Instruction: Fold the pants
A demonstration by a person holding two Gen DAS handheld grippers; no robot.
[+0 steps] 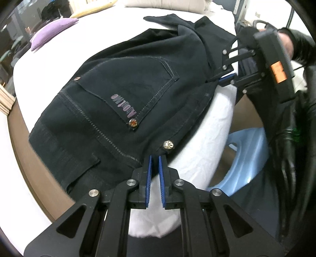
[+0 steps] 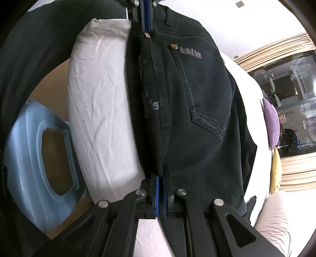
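Observation:
Black jeans (image 1: 118,94) lie back side up on the white bed (image 1: 207,128), with a stitched pocket bearing a printed logo. My left gripper (image 1: 155,157) is shut on the waistband edge beside a metal rivet. My right gripper (image 1: 222,79), held by a person's hand in a dark sleeve (image 1: 296,43), pinches the same side edge of the jeans farther along. In the right wrist view the right gripper (image 2: 161,179) is shut on that edge of the jeans (image 2: 197,118). The left gripper (image 2: 147,29) grips the waistband at the top, and the fabric runs taut between them along the bed's edge (image 2: 98,98).
A light blue plastic stool (image 1: 243,158) (image 2: 29,158) stands on the wooden floor beside the bed. A purple cushion (image 1: 53,31) (image 2: 271,122) and a yellow one (image 1: 86,11) (image 2: 276,170) lie at the bed's far side. A white pillow (image 2: 276,213) lies near the trouser legs.

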